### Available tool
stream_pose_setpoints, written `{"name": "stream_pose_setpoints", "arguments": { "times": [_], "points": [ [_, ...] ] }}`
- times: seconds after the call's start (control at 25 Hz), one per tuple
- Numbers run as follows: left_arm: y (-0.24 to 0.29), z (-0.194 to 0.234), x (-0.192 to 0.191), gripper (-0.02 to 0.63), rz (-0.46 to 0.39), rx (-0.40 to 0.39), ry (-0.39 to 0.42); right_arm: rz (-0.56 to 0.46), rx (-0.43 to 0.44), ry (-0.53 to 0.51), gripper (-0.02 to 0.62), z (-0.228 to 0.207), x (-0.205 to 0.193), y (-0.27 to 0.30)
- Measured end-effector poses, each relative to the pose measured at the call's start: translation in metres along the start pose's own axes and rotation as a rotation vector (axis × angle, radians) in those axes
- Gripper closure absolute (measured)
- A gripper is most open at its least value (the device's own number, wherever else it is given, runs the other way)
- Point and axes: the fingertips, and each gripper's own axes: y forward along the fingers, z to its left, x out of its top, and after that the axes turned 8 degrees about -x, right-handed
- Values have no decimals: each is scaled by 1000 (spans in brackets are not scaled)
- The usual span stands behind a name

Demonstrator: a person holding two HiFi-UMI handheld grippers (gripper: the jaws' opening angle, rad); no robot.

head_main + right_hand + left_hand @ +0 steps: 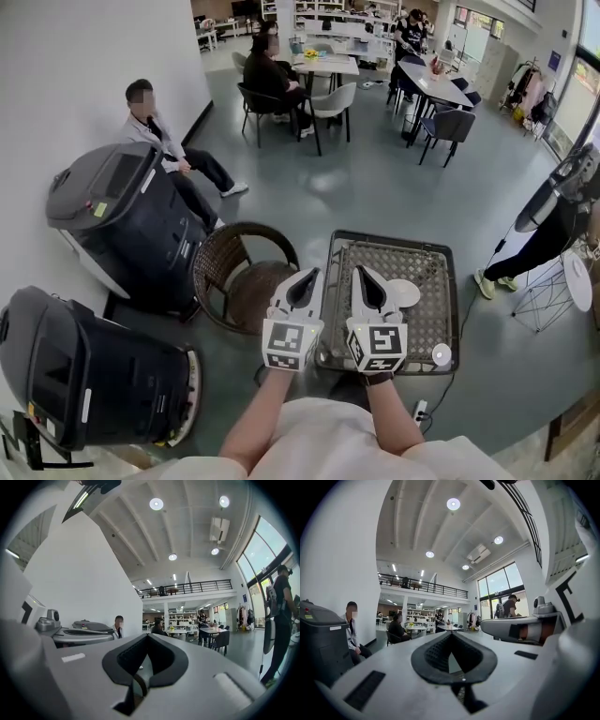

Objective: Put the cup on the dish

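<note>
In the head view a white dish (pixel 405 293) lies on a square dark wicker table (pixel 452 281), right of its middle. A small white cup (pixel 441 354) stands apart from the dish near the table's front right corner. Both grippers are held side by side above the table's left half, pointing away from me. My left gripper (pixel 305 278) is shut and empty over the table's left edge. My right gripper (pixel 364 274) is also shut and empty, just left of the dish. The gripper views look level across the hall, showing the left gripper (pixel 451 635) and right gripper (pixel 149 637), not the cup or dish.
A round wicker chair (pixel 239 272) stands left of the table. Two large dark machines (pixel 122 220) (pixel 84 375) stand along the left wall, by a seated person (pixel 155 131). Another person (pixel 553 225) stands at the right beside a small white stand (pixel 577 281). A power strip (pixel 419 411) lies on the floor.
</note>
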Motion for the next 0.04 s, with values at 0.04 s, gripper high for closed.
{"name": "stream_pose_setpoints", "arguments": {
  "times": [0.04],
  "points": [
    [-1,-2,-1,601,0,-1,-3,2,-1,3,595,0,-1,-3]
  ]
}}
